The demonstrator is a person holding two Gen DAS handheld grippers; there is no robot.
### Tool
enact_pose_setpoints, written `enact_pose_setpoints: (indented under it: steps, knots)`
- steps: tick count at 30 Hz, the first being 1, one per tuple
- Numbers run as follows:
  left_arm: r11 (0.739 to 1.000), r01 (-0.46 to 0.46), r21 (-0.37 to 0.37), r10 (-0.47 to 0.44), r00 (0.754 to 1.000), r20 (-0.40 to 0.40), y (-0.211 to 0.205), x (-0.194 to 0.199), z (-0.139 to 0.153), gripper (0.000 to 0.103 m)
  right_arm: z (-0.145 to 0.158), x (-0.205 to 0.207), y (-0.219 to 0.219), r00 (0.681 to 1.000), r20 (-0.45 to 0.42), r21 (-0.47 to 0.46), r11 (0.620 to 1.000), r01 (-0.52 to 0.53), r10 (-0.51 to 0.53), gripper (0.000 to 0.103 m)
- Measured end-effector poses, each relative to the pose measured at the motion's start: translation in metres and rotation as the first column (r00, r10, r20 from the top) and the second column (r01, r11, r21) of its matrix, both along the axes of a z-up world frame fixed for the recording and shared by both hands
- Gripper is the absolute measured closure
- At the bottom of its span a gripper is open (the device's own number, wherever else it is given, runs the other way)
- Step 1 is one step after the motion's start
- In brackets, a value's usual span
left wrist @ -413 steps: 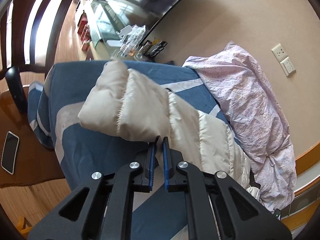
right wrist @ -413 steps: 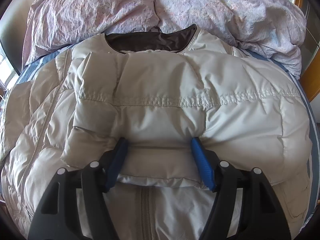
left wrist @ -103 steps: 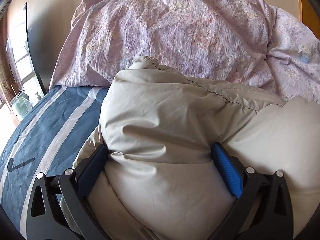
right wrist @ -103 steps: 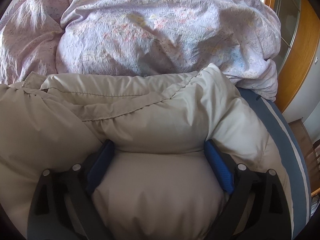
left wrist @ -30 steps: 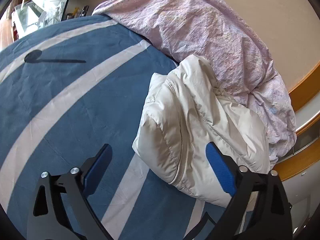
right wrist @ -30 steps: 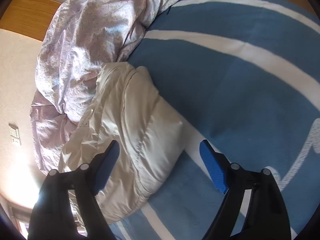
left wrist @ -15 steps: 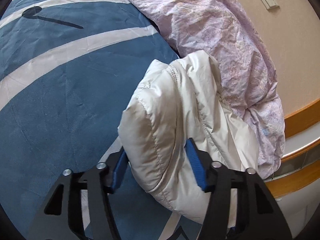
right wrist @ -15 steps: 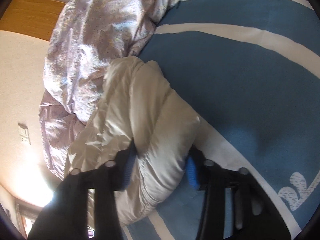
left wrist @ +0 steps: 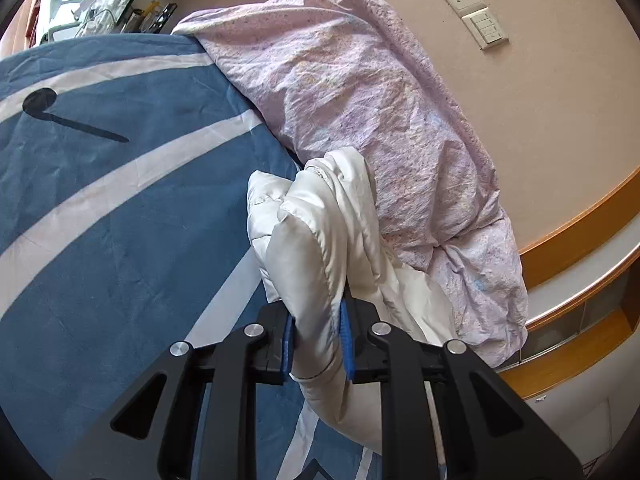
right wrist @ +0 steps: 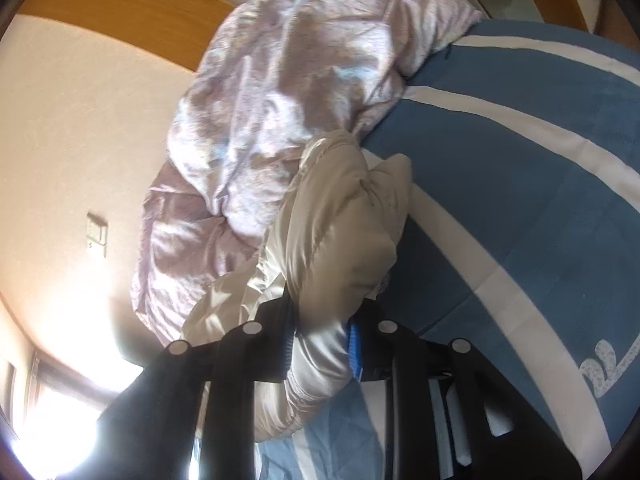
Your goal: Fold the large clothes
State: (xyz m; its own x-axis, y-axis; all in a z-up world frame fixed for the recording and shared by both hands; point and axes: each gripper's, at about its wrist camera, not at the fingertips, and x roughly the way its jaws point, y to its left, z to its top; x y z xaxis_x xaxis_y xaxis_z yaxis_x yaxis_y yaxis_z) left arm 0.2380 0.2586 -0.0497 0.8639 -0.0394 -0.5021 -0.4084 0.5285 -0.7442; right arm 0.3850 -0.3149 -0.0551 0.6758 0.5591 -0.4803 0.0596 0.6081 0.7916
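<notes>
Puffer jacket (left wrist: 320, 248), cream and bundled up, sits mid-frame on the blue striped bedsheet (left wrist: 120, 220), right up against the crumpled pink duvet (left wrist: 360, 100). Left gripper (left wrist: 316, 344) has its blue pads squeezed nearly together on a fat fold of it. Right gripper (right wrist: 320, 344) is pinching another fold the same way, low in its own blurry view.

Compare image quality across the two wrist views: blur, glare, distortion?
Left wrist: sharp and evenly lit; the puffer jacket and left gripper are crisp, with fisheye bending at the edges. Right wrist: soft motion blur on the jacket and right gripper, and blown-out window glare at lower left.
</notes>
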Motion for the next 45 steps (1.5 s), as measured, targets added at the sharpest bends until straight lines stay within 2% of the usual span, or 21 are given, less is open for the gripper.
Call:
enact_pose_setpoints:
  steps: [7,12,17,21,27,31,32,34,36,39,41,45]
  knots:
    - [1.000,-0.010,0.019,0.009,0.999,0.039,0.012,-0.063,0.012,0.085,0.023,-0.042,0.014,0.990,0.081,-0.018,0.993,-0.117,0.118,0.081]
    - [1.000,-0.010,0.010,0.009,0.999,0.033,0.018,-0.113,0.003,0.085,0.024,-0.081,0.021,0.980,0.096,-0.088,0.982,-0.165,0.173,0.081]
    - [1.000,-0.019,-0.017,0.019,1.000,0.018,0.020,-0.142,-0.011,0.085,0.025,-0.110,0.027,0.975,0.090,-0.174,0.967,-0.184,0.202,0.081]
    - [0.998,-0.046,-0.047,0.048,0.998,0.028,0.019,-0.162,-0.020,0.085,0.020,-0.128,0.026,0.974,0.075,-0.214,0.958,-0.192,0.212,0.081]
    - [0.998,-0.065,-0.006,0.065,0.998,0.010,0.015,-0.173,-0.034,0.083,0.007,-0.143,0.029,0.979,0.061,-0.303,0.938,-0.169,0.196,0.079]
    - [0.997,-0.077,0.028,0.077,0.997,0.004,0.011,-0.173,-0.037,0.079,-0.003,-0.151,0.031,0.984,0.056,-0.368,0.920,-0.136,0.168,0.072]
    - [0.996,-0.078,0.045,0.078,0.997,-0.005,0.010,-0.172,-0.037,0.073,-0.005,-0.152,0.031,0.986,0.054,-0.379,0.916,-0.128,0.161,0.069]
    - [0.993,-0.079,0.084,0.082,0.996,-0.026,0.007,-0.171,-0.036,0.059,-0.007,-0.154,0.030,0.989,0.045,-0.401,0.909,-0.112,0.141,0.052]
    - [0.989,-0.091,0.121,0.096,0.995,-0.039,0.005,-0.171,-0.033,0.031,-0.002,-0.157,0.027,0.995,0.052,-0.466,0.883,-0.055,0.090,0.039]
    - [0.976,-0.105,0.192,0.114,0.993,-0.036,0.003,-0.175,-0.024,0.014,0.017,-0.159,0.025,0.993,0.121,-0.551,0.832,0.056,0.014,0.037]
    - [0.966,-0.100,0.237,0.114,0.992,-0.047,0.001,-0.174,-0.019,0.011,0.033,-0.157,0.035,0.986,0.163,-0.601,0.796,0.077,0.027,0.036]
    - [0.968,-0.085,0.236,0.103,0.992,-0.067,0.000,-0.170,-0.021,0.010,0.053,-0.152,0.079,0.962,0.198,-0.668,0.745,-0.008,0.188,0.036]
